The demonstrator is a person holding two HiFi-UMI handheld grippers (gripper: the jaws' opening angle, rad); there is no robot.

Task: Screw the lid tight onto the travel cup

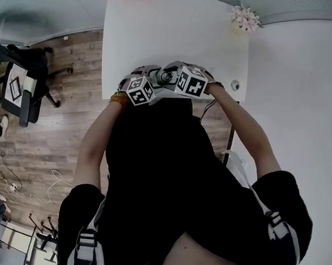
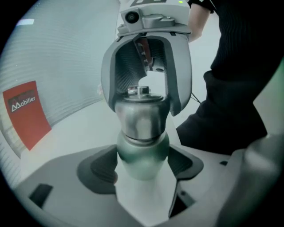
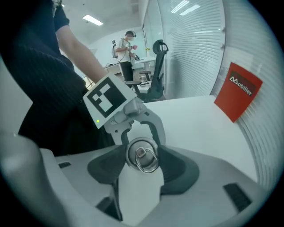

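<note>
Closed with the left gripper (image 2: pixel 142 167) on the rounded green metal body of the travel cup (image 2: pixel 142 153), with the dark pads (image 2: pixel 100 170) pressing in from both sides. Closed with the right gripper (image 3: pixel 141 163) from above on the brushed-steel domed lid (image 3: pixel 141 150), pads against its rim on either side, with the small steel carry ring (image 3: pixel 147 163) lying flat on top between them. Seen from the left gripper view as a grey fork straddling the lid, tips down at its shoulders.

Seated already on the cup's mouth, with a narrow dark seam between lid and body; impossible to tell how far the thread has run. Held at the near edge of the white tabletop (image 1: pixel 171 38), close in front of the person's dark-clothed torso (image 1: pixel 169 174); resting on it or lifted clear, not to be told. Beyond, only a red card sign (image 3: pixel 237 91) at the table's far end, well apart.

Judged as the tightening step, with the grip taken and the turn ready to be made. Next: keep the body locked in the left, twist the right wrist about the cup's axis in the tightening direction, let go and re-take when the wrist runs out, stop once the lid resists. Worth keeping lid and cup in line to avoid cross-threading.
</note>
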